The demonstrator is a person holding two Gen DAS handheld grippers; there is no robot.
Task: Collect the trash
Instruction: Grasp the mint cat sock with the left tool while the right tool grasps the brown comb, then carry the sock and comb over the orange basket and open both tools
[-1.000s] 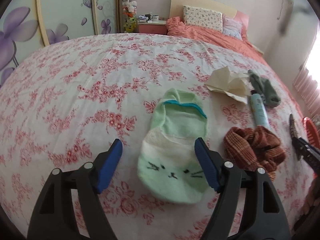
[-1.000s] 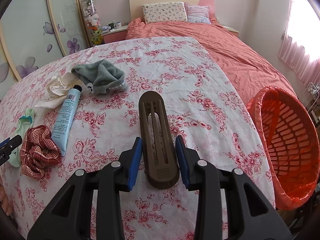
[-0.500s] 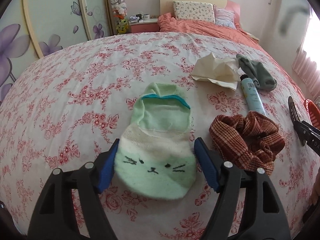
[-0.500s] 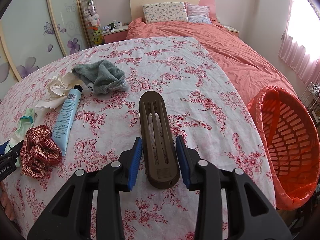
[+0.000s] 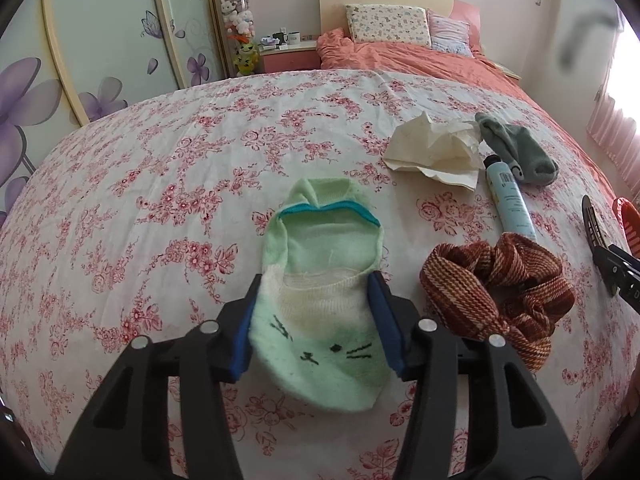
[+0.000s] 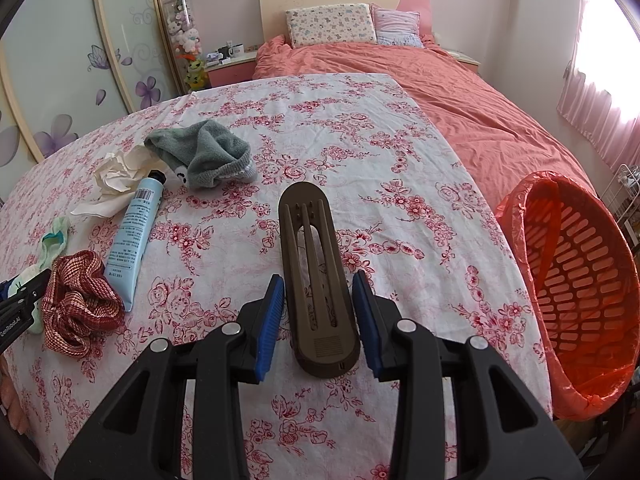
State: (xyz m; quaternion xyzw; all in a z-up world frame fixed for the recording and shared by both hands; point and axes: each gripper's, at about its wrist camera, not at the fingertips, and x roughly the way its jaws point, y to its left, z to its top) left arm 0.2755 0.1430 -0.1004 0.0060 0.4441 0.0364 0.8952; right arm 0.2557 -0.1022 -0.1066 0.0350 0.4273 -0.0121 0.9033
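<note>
pads of left gripper [image 5: 314, 322] pressed onto green sock [image 5: 320, 316]; right gripper [image 6: 318, 322] narrowly apart beside brown clip [image 6: 316, 280], basket [image 6: 580, 292] near for dropping.

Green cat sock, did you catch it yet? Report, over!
Left gripper fingers touching the green cat sock. Right gripper straddles the brown hair clip, small gaps both sides. Orange trash basket open, nothing blocking.

The orange basket [image 6: 580, 292] is cut off in the left wrist view [image 5: 630, 220].
</note>
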